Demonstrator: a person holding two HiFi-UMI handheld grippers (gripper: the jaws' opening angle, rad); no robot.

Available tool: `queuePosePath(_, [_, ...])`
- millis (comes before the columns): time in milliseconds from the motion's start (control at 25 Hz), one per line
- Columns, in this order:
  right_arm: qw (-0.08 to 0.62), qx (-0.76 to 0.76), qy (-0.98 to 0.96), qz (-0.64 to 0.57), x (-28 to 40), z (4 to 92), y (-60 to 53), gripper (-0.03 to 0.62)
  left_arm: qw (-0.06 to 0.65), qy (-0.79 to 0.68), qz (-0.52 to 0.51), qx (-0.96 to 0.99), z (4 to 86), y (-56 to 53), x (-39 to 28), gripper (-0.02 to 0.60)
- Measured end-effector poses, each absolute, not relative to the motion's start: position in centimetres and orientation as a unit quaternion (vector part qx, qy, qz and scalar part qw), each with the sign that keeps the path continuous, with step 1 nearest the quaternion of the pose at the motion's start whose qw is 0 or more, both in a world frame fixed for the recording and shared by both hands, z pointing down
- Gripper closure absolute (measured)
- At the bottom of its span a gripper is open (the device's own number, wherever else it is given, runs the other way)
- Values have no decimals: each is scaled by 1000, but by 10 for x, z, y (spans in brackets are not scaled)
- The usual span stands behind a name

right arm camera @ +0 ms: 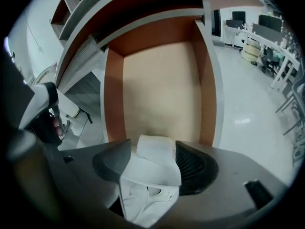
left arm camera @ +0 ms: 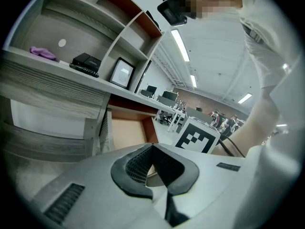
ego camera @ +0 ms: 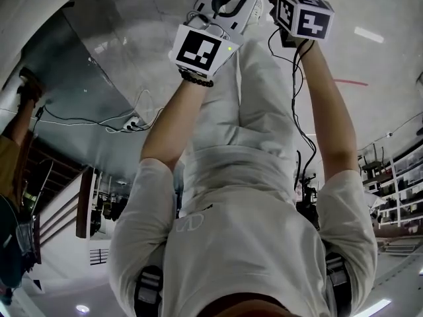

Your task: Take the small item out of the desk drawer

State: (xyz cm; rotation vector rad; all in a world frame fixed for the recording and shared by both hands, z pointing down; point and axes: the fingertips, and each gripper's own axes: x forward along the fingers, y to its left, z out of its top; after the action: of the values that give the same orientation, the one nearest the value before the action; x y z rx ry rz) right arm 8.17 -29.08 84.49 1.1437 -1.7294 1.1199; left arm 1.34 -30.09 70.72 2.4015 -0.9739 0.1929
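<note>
The desk drawer (right arm camera: 157, 89) stands pulled out, with orange-brown walls and a bare tan floor. My right gripper (right arm camera: 152, 162) hangs over its near end. A small white folded item (right arm camera: 155, 151) lies between its dark pads (right arm camera: 193, 168), which stand wide apart; a narrow gap shows at the left pad. My left gripper (left arm camera: 152, 149) has its pad tips touching, with nothing between them, and points at the drawer's side (left arm camera: 126, 130) under the desk top. In the head view both marker cubes (ego camera: 198, 50) (ego camera: 304, 15) are raised side by side.
Desk shelves hold a purple cloth (left arm camera: 43, 52), a black case (left arm camera: 86, 62) and a picture frame (left arm camera: 122, 73). Other desks and chairs (right arm camera: 267, 42) stand across the glossy floor to the right. A person in a white shirt (ego camera: 238, 230) fills the head view; cables (ego camera: 125, 121) trail at the left.
</note>
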Motion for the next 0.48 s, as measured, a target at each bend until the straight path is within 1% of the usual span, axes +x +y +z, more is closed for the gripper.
queuePosePath(200, [402,441,-671,440,97,871,-292,299,276,-356,73,890,726,-303,29,583])
queuePosePath(480, [436,427,-653,448,92,880,-300,299,286,-351,69,889,725,-308,32,583])
